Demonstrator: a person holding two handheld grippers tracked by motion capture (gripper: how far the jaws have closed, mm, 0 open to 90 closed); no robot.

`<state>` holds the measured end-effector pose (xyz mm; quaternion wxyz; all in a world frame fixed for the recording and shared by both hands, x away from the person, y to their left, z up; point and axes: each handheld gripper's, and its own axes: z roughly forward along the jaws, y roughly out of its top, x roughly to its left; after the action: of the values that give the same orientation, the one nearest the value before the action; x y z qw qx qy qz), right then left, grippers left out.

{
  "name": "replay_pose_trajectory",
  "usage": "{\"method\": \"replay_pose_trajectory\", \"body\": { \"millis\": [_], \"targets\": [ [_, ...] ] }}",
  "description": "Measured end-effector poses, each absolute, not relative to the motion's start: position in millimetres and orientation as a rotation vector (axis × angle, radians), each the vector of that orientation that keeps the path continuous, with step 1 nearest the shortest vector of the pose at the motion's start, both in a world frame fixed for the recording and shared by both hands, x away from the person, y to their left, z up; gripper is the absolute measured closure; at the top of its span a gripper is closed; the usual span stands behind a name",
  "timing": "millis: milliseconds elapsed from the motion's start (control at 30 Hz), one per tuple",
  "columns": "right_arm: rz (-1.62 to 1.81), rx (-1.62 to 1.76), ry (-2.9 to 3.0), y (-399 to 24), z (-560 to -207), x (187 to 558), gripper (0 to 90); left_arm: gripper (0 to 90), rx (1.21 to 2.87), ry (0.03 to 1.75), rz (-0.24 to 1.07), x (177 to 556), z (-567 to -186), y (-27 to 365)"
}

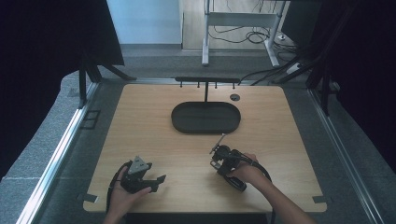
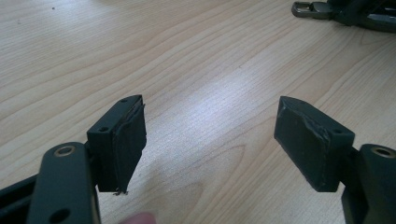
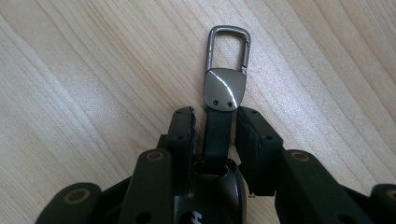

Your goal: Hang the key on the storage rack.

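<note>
Near the table's front edge, right gripper (image 3: 214, 128) jaws clamp a dark metal carabiner key fob (image 3: 223, 88) by its strap, clip end exposed, perhaps for hanging; left gripper (image 2: 210, 140) rests spread, empty.

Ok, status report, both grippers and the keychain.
Left gripper open, empty. Right gripper shut on keychain strap, clip sticking out. Tray ahead, path clear.

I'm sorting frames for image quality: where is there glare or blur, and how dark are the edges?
High view: dim, black at both sides, table evenly lit. Left gripper view: pale glare patch on the wood between the open jaws; a blurred fingertip at the bottom edge. Right gripper view: sharp, with a bright highlight on the metal clip.
</note>
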<state>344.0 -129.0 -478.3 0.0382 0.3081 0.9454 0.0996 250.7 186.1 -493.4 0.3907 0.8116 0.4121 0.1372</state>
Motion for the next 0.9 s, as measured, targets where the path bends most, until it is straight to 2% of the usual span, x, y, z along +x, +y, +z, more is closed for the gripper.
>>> {"method": "replay_pose_trajectory", "body": {
  "millis": [300, 533, 633, 900],
  "targets": [
    [0.298, 0.973, 2.884, -131.3, -477.9, 345.9, 74.6, 25.5, 2.064, 1.044, 0.348, 250.5, -493.6, 185.7],
    [0.294, 0.977, 2.876, -131.3, -477.8, 345.7, 75.5, 25.6, 2.067, 1.043, 0.346, 250.3, -493.8, 184.7],
    [0.297, 0.97, 2.875, -130.7, -478.0, 344.8, 79.2, 25.6, 2.068, 1.042, 0.347, 250.3, -493.8, 184.8],
    [0.294, 0.972, 2.862, -130.8, -477.9, 345.4, 79.9, 25.6, 2.067, 1.045, 0.346, 250.6, -494.4, 185.1]
  ]
}}
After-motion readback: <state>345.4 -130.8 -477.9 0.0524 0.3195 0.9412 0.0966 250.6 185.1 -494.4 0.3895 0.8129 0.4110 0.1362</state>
